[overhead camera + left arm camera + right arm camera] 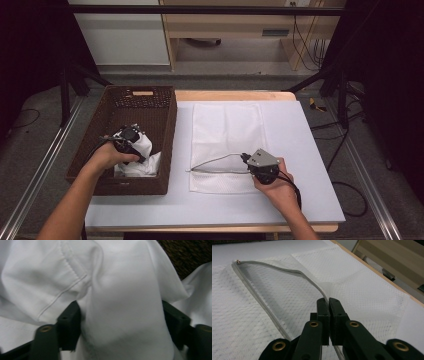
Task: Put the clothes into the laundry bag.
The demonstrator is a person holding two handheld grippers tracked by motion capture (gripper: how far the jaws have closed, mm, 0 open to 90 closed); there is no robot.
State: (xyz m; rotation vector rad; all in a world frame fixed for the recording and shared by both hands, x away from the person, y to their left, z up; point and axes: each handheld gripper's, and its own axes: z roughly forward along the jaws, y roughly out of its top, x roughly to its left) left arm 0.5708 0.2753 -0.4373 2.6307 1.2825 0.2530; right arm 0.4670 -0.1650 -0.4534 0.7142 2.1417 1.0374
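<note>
Here the left claw (121, 322) sits in the brown basket (165, 125) with white cloth (125, 302) bunched between its jaws — the right claw (329, 302) pinches the mesh bag's (249, 322) zipper edge (287, 270) on the tabletop (300, 200).

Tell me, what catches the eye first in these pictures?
Probably the white mesh bag lying flat on the pale table, its grey zipper edge lifted open by the right hand-held gripper, whose jaws are shut on it. At the left, a dark woven basket holds a crumpled white garment, and the left hand-held gripper has a fold of it between its jaws.
</note>
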